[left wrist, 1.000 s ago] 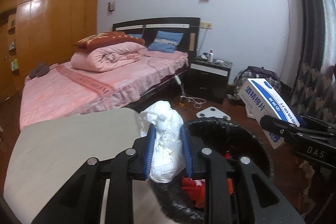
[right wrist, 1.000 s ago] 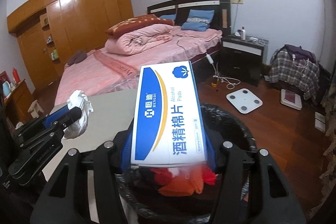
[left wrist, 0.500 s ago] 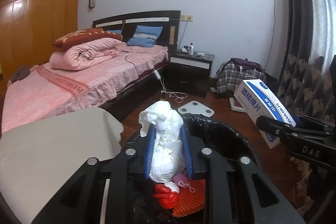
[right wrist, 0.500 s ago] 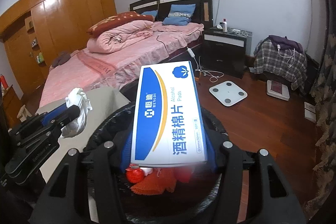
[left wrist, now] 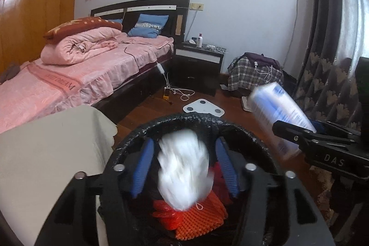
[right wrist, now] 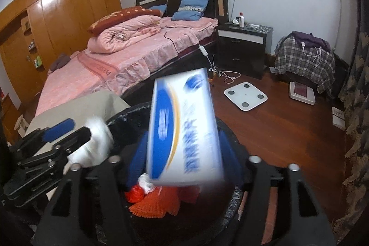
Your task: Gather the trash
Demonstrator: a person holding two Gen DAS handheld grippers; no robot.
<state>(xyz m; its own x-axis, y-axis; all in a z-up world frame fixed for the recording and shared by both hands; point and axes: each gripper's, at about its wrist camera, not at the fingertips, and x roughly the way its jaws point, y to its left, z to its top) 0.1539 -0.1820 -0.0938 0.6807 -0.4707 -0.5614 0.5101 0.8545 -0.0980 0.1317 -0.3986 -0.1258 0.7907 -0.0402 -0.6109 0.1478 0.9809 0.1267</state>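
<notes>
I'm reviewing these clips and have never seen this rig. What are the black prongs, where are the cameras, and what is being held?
There is no robot: a person carries a hand-held gripper in each hand, with a wide-angle camera on each looking along its two blue-padded fingers. The left hand-held gripper has its jaws opening, and a blurred white paper wad sits between them, apparently dropping. The right hand-held gripper is also opening around a blue-and-white box, blurred too. Both hang over a black-lined trash bin that already holds red and orange mesh. Behind are a pink bed and a wooden floor.
</notes>
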